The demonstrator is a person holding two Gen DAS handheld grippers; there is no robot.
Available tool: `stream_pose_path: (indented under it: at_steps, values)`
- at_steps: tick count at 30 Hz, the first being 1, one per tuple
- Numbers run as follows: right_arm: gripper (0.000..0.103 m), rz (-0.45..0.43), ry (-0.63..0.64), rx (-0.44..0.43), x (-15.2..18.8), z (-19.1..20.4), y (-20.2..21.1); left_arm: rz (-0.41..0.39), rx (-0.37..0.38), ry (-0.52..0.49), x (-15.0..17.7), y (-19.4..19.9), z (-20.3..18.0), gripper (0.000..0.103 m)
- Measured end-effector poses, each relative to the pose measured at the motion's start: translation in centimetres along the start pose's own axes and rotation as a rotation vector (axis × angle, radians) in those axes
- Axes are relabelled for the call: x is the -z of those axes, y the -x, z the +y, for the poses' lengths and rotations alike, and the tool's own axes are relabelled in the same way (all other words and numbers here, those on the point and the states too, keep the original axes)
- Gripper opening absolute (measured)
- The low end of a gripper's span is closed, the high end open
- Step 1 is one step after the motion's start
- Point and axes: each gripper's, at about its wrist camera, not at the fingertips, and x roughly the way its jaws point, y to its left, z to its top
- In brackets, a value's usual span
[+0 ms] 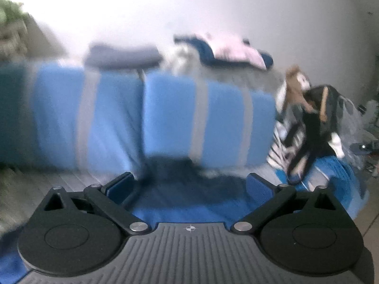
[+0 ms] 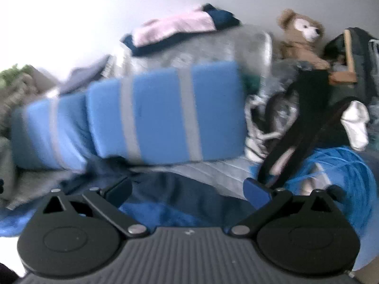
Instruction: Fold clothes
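Note:
A dark navy garment (image 1: 187,184) lies on the bed in front of blue pillows, blurred in the left wrist view. My left gripper (image 1: 189,187) hangs above it, wide open, nothing between its blue pads. The right wrist view shows the same navy garment (image 2: 180,194) spread on a bright blue blanket (image 2: 165,215). My right gripper (image 2: 188,189) stands wide open over it and holds nothing. A folded grey garment (image 1: 123,55) rests on top of the pillows. A pink and navy pile (image 2: 180,28) lies further back.
Two blue pillows with grey stripes (image 2: 165,116) stand against the wall. A teddy bear (image 2: 300,37), a dark bag (image 2: 350,71), black straps (image 2: 305,123), white rope (image 2: 255,127) and a white sock (image 2: 355,123) crowd the right side. A bright blue bundle (image 2: 336,177) lies at the right.

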Motion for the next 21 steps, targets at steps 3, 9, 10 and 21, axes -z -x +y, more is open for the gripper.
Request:
stream_pose_path:
  at_steps: [3, 9, 10, 21]
  values:
    - [0.103, -0.067, 0.009, -0.031, -3.2, 1.7, 1.6, -0.068, -0.008, -0.024, -3.9, 3.6, 1.1, 0.103]
    - [0.103, -0.190, 0.015, -0.039, -9.3, 4.5, 3.3, -0.209, -0.090, -0.040, -10.7, 8.3, 1.9, 0.103]
    - [0.103, -0.210, 0.014, -0.044, -9.9, 4.9, 3.4, -0.247, -0.107, -0.036, -11.1, 8.5, 2.0, 0.103]
    - [0.103, -0.076, 0.028, -0.074, -3.4, 9.4, -8.7, -0.106, -0.093, 0.094, -2.6, -4.7, 3.0, 0.103]
